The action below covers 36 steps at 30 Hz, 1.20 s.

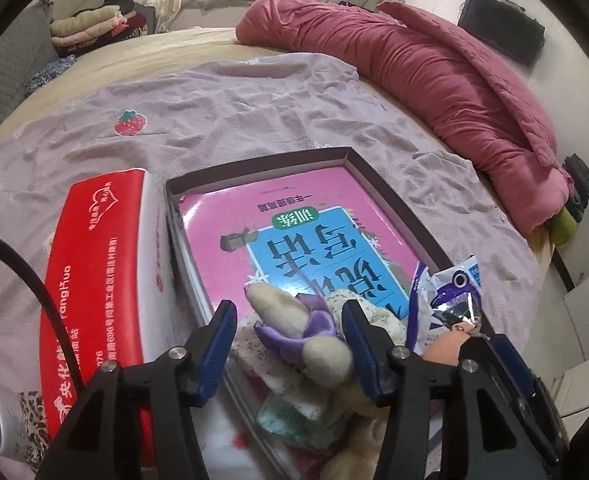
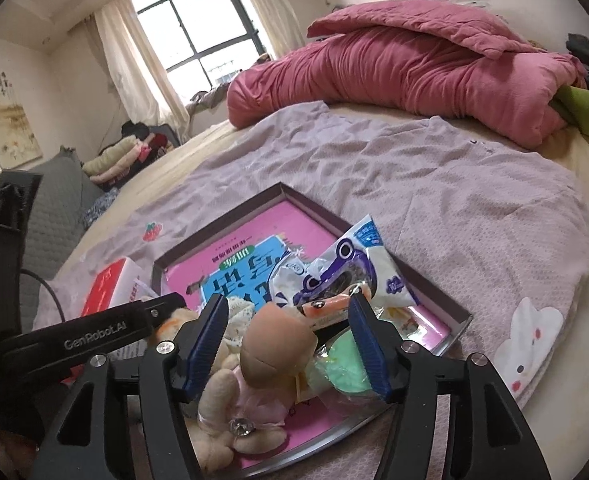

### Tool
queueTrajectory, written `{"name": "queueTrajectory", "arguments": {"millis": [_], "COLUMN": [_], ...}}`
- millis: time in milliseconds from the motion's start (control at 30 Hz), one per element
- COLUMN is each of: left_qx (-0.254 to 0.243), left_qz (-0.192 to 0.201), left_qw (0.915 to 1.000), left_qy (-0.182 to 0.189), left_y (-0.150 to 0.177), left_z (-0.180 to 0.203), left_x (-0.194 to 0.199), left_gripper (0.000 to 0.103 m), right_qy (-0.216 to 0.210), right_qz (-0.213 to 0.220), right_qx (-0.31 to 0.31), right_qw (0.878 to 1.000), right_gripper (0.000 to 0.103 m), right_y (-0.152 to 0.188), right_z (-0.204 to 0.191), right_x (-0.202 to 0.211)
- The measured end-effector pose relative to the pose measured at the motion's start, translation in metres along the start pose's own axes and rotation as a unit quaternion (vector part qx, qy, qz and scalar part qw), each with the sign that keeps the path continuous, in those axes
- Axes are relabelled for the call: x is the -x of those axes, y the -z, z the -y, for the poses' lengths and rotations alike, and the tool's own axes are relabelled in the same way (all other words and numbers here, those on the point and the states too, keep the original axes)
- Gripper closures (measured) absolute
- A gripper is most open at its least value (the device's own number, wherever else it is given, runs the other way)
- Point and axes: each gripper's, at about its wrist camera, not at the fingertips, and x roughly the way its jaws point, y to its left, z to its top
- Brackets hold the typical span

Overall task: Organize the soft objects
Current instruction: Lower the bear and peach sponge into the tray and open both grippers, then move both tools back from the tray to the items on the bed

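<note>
Two grippers, both over the near end of one shallow dark-rimmed tray (image 1: 352, 156) on a mauve bedspread (image 1: 230, 112); a pink workbook (image 1: 306, 216) lines the tray floor.

Item 1: plush toy with purple bow (image 1: 300, 326). Lies between the fingers of the left gripper (image 1: 290, 340), its long axis running up-left to down-right. Jaws wide, pads clear of the plush on both sides.

Item 2: small doll in pink dress (image 2: 266, 360). Lies between the fingers of the right gripper (image 2: 290, 340), brown head towards the tips, body trailing back towards the camera. Jaws wide, nothing gripped.

Item 3: purple-and-white printed packet (image 2: 354, 268), just ahead of the right gripper; the nearer hand for it, by my reckoning.

Item 4: red tissue box (image 1: 98, 264), outside the tray's left rim.
</note>
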Motion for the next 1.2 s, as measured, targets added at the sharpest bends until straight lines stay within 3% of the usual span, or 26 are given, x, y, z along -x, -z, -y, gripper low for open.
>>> {"name": "queueTrajectory", "arguments": {"millis": [400,1200], "left_qx": [0.033,0.102], "left_qz": [0.011,0.063], "left_qw": [0.9992,0.9906], "left_qy": [0.021,0.065], "left_y": [-0.004,-0.004], "left_z": [-0.012,-0.054], "left_x": [0.012,0.075], "left_gripper": [0.037,0.037], "right_qy": [0.0,0.002], "right_qz": [0.002,0.012], "right_qx": [-0.011,-0.021], "right_qw": [1.0,1.0], "right_gripper": [0.033,0.03], "right_y": [-0.001,-0.002], "right_z": [0.005,0.011], "right_x": [0.002,0.004]}}
